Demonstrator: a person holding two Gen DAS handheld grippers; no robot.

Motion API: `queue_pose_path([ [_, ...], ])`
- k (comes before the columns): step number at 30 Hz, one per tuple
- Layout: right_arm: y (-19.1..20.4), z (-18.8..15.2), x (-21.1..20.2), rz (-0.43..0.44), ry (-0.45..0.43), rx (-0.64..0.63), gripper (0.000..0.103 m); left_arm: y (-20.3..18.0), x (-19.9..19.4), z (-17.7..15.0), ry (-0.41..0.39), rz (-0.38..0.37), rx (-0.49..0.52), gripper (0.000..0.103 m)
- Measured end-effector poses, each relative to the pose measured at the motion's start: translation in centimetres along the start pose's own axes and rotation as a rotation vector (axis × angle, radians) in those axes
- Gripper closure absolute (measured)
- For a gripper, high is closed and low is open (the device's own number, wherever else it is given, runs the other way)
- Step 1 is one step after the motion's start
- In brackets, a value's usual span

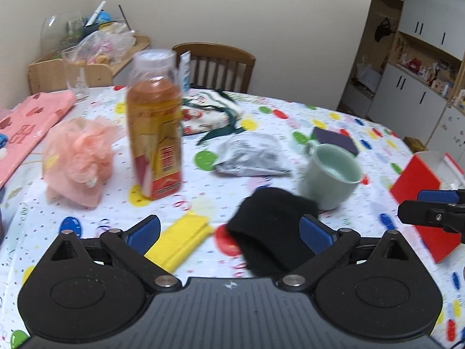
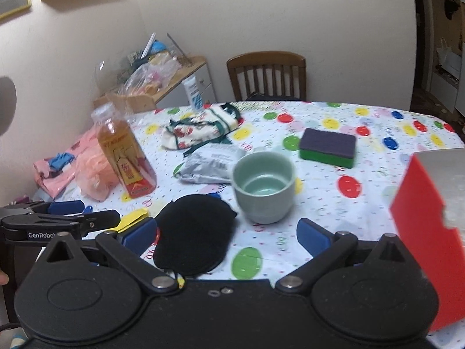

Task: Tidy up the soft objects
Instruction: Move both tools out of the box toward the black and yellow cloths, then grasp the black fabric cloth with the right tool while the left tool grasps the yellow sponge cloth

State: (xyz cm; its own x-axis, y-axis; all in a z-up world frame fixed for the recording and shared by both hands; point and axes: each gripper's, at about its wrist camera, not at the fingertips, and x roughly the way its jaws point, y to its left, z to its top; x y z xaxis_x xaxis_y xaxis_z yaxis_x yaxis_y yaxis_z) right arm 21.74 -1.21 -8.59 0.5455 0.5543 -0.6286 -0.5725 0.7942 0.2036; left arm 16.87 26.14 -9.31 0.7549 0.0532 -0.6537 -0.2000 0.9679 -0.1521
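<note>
Currently listed, left tongs (image 1: 229, 234): blue-padded fingers (image 1: 144, 234) spread wide, clamped on nothing, poised low over the counter (image 1: 334, 116). Right-hand pad overlapping the black cloth (image 1: 273, 226) in the left wrist view; actual contact impossible to tell.

Right tongs (image 2: 228, 237): likewise spread wide, empty. Left-hand pad (image 2: 139, 237) beside the edge of the black cloth (image 2: 193, 232); contact unclear.

Black cloth: soft, matte, fleecy, folded into a rounded pad. Lying flat on the counter at the near edge, between the two pairs of tongs, just in front of the mug (image 2: 263, 186). Long axis running roughly from the near edge toward the mug.

Yellow cloth (image 1: 181, 240): flat, folded strip, just left of the black cloth, long axis slanting away toward the right.

Peach mesh pouf (image 1: 78, 160): gauzy, crumpled ball, left of the bottle (image 1: 155, 125).

Floral fabric (image 1: 209, 113): white with red print and dark green ties, bunched, beyond the bottle.

Silver packet (image 1: 251, 154): crinkled foil, pillow-shaped, between floral fabric and mug.

Sponge (image 2: 328, 147): rectangular block, purple top over green base, beyond the mug.

Mug: pale green, glazed, upright.

Bottle: clear plastic, amber liquid, red-and-yellow label, upright.

Red box (image 2: 430, 232): stiff card, at the right edge.

Counter covering: white plastic sheet with coloured dots.
</note>
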Motion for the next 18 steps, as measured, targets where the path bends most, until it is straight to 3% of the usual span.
queue_pose_path([
  [9,2.6,-1.0,5.6,-0.033,0.092,-0.03,0.001,3.5,2.7,-2.1,0.023,0.083,0.016,0.0],
  [14,3.5,-1.1,8.3,-0.049,0.122,-0.035,0.001,5.1,4.4,-2.9,0.056,0.079,-0.045,0.001],
  [18,3.8,-1.4,10.5,-0.058,0.151,-0.019,0.001,5.5,5.4,-3.3,0.054,0.11,-0.027,0.001],
])
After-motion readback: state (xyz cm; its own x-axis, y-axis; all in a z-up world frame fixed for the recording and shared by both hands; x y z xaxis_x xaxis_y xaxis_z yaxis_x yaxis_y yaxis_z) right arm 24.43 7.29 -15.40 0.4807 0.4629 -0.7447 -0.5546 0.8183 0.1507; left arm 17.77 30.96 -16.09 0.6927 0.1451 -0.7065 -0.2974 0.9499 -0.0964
